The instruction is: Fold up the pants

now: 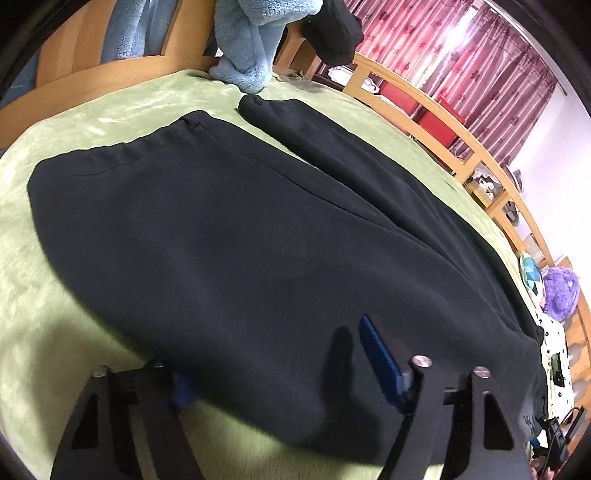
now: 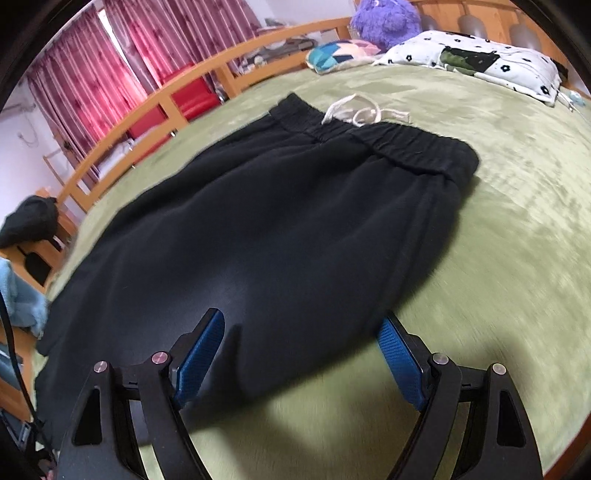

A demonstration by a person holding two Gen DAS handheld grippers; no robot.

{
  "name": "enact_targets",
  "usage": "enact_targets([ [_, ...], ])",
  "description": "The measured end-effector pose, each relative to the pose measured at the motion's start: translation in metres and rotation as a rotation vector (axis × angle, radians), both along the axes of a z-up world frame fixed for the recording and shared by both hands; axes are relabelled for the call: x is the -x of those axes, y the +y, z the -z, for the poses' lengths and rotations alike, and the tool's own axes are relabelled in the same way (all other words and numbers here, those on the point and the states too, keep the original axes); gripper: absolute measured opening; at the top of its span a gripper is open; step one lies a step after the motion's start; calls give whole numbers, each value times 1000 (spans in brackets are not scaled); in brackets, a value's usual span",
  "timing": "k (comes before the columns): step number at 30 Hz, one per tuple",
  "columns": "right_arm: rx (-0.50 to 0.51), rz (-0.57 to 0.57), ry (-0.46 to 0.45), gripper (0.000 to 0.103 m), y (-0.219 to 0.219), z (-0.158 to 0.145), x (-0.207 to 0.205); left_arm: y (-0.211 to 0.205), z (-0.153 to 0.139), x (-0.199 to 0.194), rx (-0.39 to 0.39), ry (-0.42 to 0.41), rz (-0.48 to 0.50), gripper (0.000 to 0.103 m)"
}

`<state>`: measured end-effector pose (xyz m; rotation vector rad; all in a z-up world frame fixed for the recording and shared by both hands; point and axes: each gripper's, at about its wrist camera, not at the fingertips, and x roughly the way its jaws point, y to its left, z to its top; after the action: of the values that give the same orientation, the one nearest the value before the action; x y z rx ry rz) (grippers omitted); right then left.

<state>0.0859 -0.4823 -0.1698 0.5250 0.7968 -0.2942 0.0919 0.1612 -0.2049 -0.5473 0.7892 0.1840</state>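
Your pants (image 2: 258, 229) lie flat on the blanket (image 2: 517, 229), waistband (image 2: 388, 142) at the far end with the drawstring (image 2: 360, 110) beyond it. Behind that sit a pillow (image 2: 480, 59) and plush toy (image 2: 388, 18). Both pant legs (image 1: 332, 147) stretch side by side toward a fleece garment (image 1: 243, 55).

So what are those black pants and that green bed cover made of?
The black pants look like a soft matte knit, maybe fleece or jersey: no sheen, an elastic gathered waistband and a white drawstring. The green bed cover looks like plush velvety pile: its nap shows light and dark brushed patches.
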Motion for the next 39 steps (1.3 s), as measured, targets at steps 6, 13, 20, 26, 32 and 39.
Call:
enact_targets([
  [6, 59, 65, 1, 68, -3, 1, -30, 9, 2, -10, 14, 36, -34, 22],
  [13, 6, 102, -76, 10, -11, -11, -2, 16, -13, 12, 53, 6, -6, 8],
  [20, 30, 115, -105, 9, -11, -35, 61, 18, -37, 56, 38, -28, 34, 8],
  [26, 64, 82, -98, 9, -3, -46, 117, 28, -47, 95, 19, -31, 62, 8],
  [32, 77, 59, -108, 9, 4, -58, 162, 38, -56, 115, 46, -42, 74, 8],
  [39, 84, -2, -89, 10, 10, -86, 130, 25, -92, 72, 2, -87, 102, 8],
])
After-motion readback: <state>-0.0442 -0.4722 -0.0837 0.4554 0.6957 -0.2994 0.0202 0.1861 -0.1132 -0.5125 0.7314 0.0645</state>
